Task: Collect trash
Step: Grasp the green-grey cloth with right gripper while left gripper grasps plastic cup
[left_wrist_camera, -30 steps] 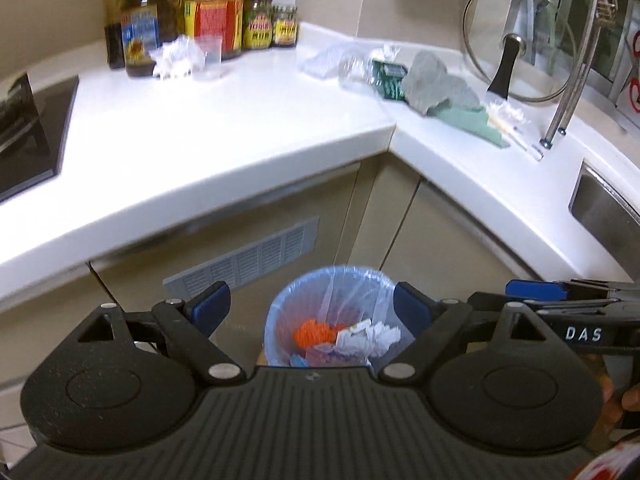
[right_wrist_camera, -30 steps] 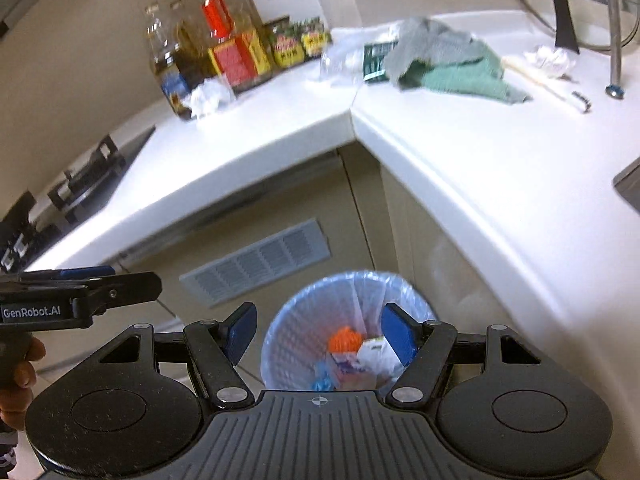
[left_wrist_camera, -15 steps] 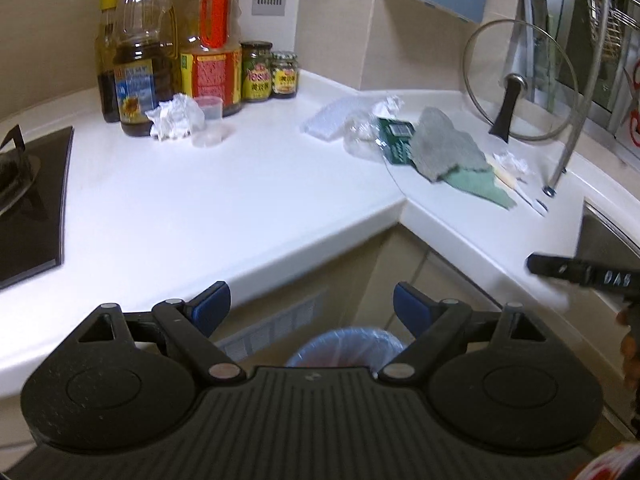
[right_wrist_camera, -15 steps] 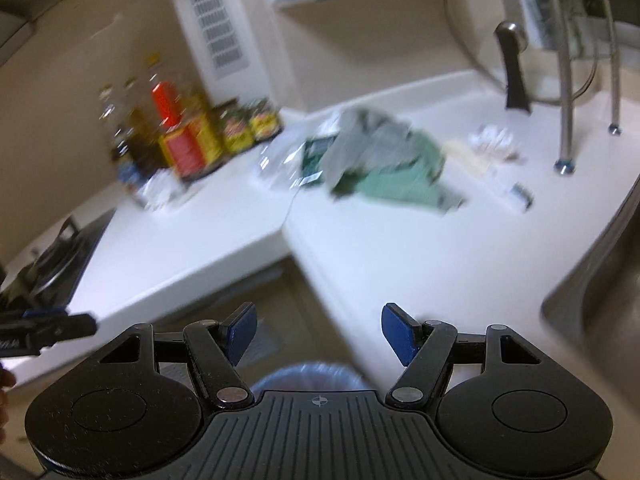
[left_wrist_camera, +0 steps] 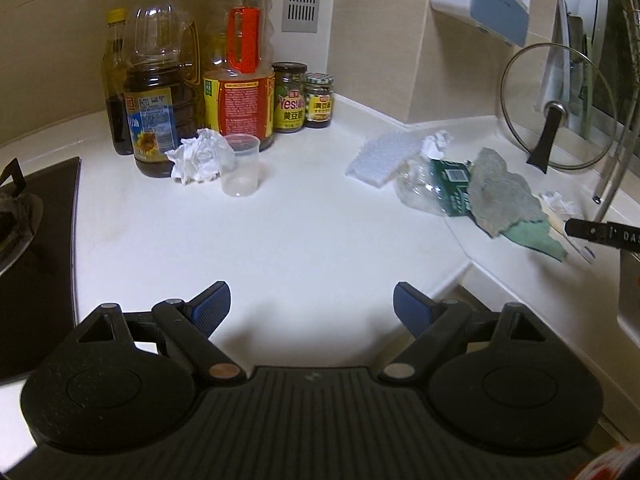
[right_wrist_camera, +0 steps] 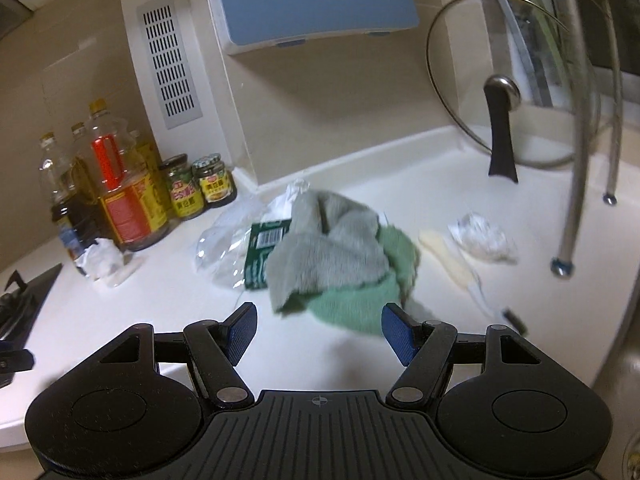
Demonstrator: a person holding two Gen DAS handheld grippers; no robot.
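Plainly mid-task, with both tools empty. Left gripper point(left_wrist_camera: 312, 306) spread wide, nothing between the blue pads, poised over a bare stretch of white counter point(left_wrist_camera: 300, 232). Right gripper point(right_wrist_camera: 316, 330) likewise parted and holding nothing, aimed at the corner heap.

Outward from the left gripper: a crumpled white tissue point(left_wrist_camera: 200, 156) well ahead and to the left, touching a clear plastic cup point(left_wrist_camera: 240, 164), both at the foot of the oil bottles point(left_wrist_camera: 160, 96). Further right, a white foam pad point(left_wrist_camera: 382, 156), a smaller paper wad point(left_wrist_camera: 436, 142) and a crushed clear bottle with a green label point(left_wrist_camera: 436, 188), partly under the cloths.

Outward from the right gripper: grey and green cloths point(right_wrist_camera: 340, 264) just ahead of the pads, draped over the crushed bottle point(right_wrist_camera: 240, 244); another tissue wad point(right_wrist_camera: 484, 240) to the right, near a pale wrapper or strip point(right_wrist_camera: 448, 260), too blurred to name.

No bin visible in either view, so nothing to judge of what is already collected. Left to gather, by the look of it: two or three tissue wads, the crushed bottle, perhaps the foam and cup. Nearest candidate for the right side: the bottle under the cloths or the wad beside them; for the left, the tissue by the cup.
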